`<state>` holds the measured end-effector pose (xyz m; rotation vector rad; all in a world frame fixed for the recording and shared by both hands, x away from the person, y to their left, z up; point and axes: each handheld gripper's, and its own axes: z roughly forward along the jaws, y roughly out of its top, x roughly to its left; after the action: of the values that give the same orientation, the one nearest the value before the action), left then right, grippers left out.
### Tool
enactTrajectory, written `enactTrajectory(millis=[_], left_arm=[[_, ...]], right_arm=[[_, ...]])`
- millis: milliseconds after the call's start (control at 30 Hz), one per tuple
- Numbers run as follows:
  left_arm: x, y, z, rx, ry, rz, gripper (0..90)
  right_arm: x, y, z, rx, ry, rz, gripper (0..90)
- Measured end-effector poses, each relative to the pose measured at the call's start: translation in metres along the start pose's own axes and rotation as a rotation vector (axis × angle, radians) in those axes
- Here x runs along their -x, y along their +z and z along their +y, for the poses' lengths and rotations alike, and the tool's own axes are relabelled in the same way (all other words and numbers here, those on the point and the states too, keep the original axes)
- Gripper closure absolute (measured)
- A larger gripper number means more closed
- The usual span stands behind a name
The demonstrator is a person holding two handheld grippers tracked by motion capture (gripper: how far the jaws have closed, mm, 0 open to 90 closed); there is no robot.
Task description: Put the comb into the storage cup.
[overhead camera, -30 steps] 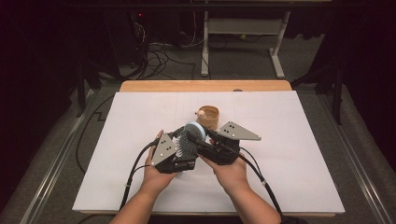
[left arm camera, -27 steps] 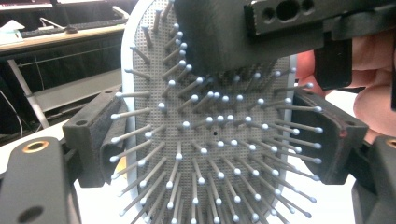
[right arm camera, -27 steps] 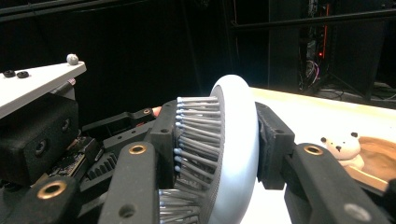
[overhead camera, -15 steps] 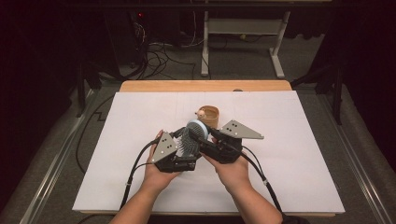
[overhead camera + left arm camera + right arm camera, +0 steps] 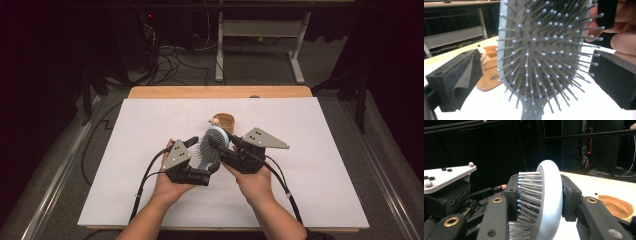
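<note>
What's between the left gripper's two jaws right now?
The hairbrush head, bristles facing the camera, stands in the gap in the left gripper view; the pads sit apart either side, not touching. The right gripper clamps its edge.

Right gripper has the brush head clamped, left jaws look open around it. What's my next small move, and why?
Probably close the left gripper lower on the hairbrush, near the handle. Its jaws stand open either side of the bristles, touching nothing, while the right gripper alone pinches the head. A second grip would allow a handover.
</note>
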<state>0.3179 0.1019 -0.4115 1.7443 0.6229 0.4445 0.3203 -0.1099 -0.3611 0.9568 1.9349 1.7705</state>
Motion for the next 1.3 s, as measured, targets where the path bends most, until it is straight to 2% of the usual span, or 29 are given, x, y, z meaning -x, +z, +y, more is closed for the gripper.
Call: enactTrajectory(millis=[167,333,800,1300], left_arm=[[-0.001,-0.003,0.0,0.018,-0.004,0.007,0.4],[-0.001,-0.009,-0.004,0.044,0.013,0.004,1.7],[-0.005,-0.023,-0.015,0.031,0.021,-0.007,0.5],[-0.019,-0.033,-0.025,0.018,0.011,0.05,0.5]], right_arm=[[0.002,-0.003,0.0,0.009,-0.003,-0.003,59.9],[0.004,-0.006,0.002,0.019,-0.005,-0.003,59.8],[0.012,-0.014,0.004,0.042,-0.014,-0.037,59.8],[0.021,-0.023,0.003,0.052,-0.02,-0.066,59.8]])
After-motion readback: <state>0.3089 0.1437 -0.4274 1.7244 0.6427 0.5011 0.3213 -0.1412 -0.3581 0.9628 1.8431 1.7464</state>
